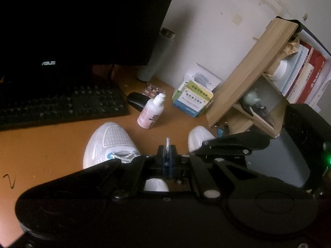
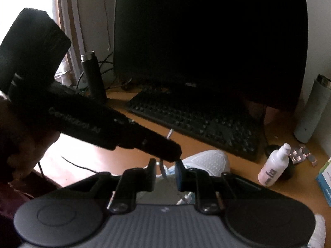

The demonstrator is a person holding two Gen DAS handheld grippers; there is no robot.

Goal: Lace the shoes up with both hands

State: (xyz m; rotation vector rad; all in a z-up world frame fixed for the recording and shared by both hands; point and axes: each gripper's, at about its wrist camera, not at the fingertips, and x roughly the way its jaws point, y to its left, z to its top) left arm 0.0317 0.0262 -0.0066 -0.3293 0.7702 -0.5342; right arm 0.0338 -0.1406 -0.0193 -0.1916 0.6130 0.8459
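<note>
Both claws partly hide shoe [image 1: 111, 140] by keyboard [image 1: 62, 103]: left claw [image 1: 167, 145] clenched on lace [image 1: 167, 141], right claw [image 2: 165, 167] released.

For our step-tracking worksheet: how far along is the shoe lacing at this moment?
Done: the shoe shows lace crossings near its toe end. In hand: the left gripper is shut on a lace tip; a strand runs through the open right gripper, not yet pinched. Left: how many eyelets remain is hidden behind the grippers; no bow shows, and a second shoe sits alongside.
</note>
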